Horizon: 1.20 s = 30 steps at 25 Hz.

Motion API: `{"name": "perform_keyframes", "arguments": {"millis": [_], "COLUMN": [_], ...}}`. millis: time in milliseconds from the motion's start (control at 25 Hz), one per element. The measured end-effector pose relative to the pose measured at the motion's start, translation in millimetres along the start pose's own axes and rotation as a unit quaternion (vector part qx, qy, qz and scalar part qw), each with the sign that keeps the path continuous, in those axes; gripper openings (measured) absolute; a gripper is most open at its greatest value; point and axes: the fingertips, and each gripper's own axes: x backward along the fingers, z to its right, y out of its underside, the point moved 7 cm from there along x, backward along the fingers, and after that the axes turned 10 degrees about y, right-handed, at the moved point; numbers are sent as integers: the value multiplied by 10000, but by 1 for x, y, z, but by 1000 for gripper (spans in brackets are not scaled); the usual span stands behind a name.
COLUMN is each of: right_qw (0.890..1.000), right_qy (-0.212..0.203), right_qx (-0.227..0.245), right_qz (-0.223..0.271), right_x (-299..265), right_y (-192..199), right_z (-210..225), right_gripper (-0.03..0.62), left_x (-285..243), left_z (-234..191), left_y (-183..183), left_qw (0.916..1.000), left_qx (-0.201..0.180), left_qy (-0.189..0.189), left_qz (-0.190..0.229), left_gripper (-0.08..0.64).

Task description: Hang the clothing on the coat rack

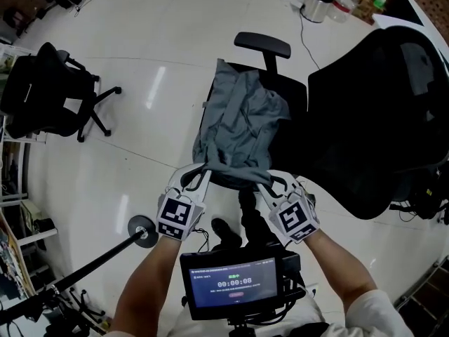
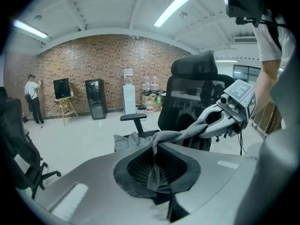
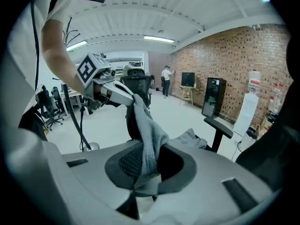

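A grey garment [image 1: 242, 118] lies draped over the seat of a black office chair [image 1: 286, 93]. In the head view both grippers hold its near edge, lifted off the seat. My left gripper [image 1: 198, 173] is shut on the left part of that edge. My right gripper [image 1: 269, 182] is shut on the right part. In the left gripper view the cloth [image 2: 165, 136] is pinched between the jaws [image 2: 157, 162] and stretches across to the right gripper [image 2: 220, 118]. In the right gripper view the cloth [image 3: 146, 125] hangs bunched in the jaws [image 3: 145, 167] and runs up to the left gripper [image 3: 123, 93].
A black pole on a round base [image 1: 142, 231] stands on the floor left of my left hand. A large black chair back [image 1: 379, 111] fills the right side. Another office chair [image 1: 43, 90] stands far left. A small screen [image 1: 237, 284] is mounted below my hands. A person [image 2: 32, 98] stands by the brick wall.
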Motion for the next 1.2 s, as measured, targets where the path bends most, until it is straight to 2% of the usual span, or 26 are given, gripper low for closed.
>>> {"name": "perform_keyframes", "arguments": {"millis": [280, 560, 1200], "right_qw": [9993, 9987, 9912], "right_qy": [-30, 5, 700], "right_qx": [-11, 184, 151], "right_qz": [365, 465, 1117], "right_x": [5, 5, 25], "right_y": [-29, -47, -118], "right_z": [13, 19, 40], "right_gripper": [41, 40, 31], "left_x": [18, 28, 58], "left_z": [-1, -3, -15], "left_y": [-29, -43, -88], "left_qw": [9980, 9952, 9867], "left_qx": [100, 197, 56], "left_qy": [-373, -517, -442], "left_qz": [502, 813, 1560], "left_gripper": [12, 12, 12]}}
